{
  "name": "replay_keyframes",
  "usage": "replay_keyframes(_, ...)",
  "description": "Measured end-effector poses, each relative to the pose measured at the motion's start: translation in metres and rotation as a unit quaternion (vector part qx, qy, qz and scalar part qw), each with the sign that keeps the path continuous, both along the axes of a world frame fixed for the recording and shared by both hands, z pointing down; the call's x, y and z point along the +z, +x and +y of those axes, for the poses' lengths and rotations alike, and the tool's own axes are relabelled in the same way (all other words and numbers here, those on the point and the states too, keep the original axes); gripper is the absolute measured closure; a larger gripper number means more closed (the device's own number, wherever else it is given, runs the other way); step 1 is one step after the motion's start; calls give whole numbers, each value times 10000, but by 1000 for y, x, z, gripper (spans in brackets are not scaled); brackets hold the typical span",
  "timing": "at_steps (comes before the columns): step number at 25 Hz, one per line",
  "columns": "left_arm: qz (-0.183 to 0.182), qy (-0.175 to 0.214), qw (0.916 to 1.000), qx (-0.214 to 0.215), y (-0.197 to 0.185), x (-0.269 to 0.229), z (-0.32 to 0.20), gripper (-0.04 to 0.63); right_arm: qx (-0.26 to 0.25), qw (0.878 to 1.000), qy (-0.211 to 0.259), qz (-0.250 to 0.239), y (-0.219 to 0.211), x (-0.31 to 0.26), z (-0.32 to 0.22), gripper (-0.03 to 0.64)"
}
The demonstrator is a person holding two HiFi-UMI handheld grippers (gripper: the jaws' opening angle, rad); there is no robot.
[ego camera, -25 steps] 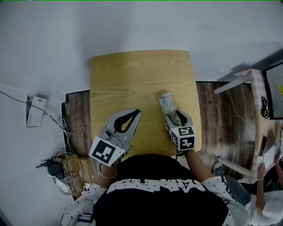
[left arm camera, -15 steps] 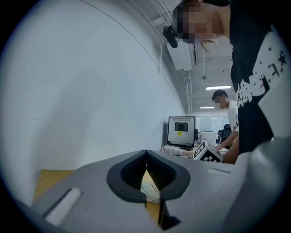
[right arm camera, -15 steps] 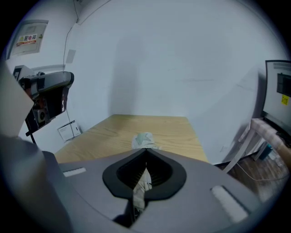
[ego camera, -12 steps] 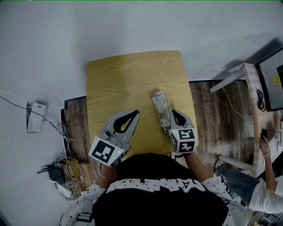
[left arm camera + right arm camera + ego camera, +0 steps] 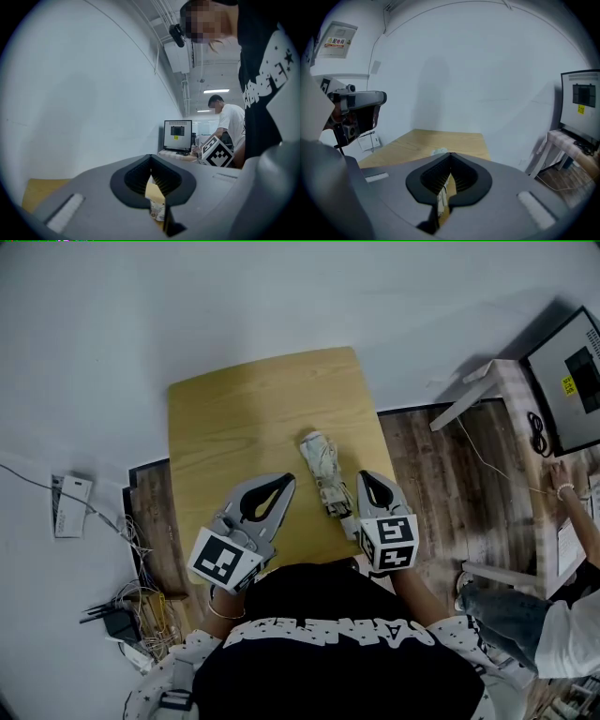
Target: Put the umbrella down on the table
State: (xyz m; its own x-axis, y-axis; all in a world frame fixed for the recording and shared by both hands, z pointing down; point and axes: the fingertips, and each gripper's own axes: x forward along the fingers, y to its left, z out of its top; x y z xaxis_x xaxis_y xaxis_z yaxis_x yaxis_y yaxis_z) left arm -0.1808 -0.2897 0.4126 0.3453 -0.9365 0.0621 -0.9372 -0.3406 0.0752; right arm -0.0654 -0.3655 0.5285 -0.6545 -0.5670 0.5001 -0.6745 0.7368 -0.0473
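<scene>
The folded, pale patterned umbrella [image 5: 323, 474] lies flat on the light wooden counter [image 5: 234, 418], long axis pointing away from the person, its near end just beside the right tongs [image 5: 366, 480], farther from the left tongs [image 5: 287, 482], both closed and empty.

Red "配电箱" on the wall sign [image 5: 336, 41]; shirt lettering [image 5: 328, 634] illegible

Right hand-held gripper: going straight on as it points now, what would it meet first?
Probably the umbrella lying on the table, its end showing just ahead; depth is unclear, so perhaps bare wood instead.
</scene>
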Motion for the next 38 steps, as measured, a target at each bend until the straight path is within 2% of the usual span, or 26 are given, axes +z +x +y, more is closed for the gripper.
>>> replay_keyframes(15, -135, -73, 9998, 111, 47, -14, 1, 594, 95, 9963, 339, -786, 35, -56, 5, 603)
replay_keyframes(24, -162, 81, 9993, 340, 78, -17, 0, 594, 119, 9931, 449, -1073, 55, -76, 8, 603)
replay_keyframes(38, -213, 82, 9993, 286, 86, -20, -3, 594, 79, 9896, 542, -1331, 61, -94, 4, 603)
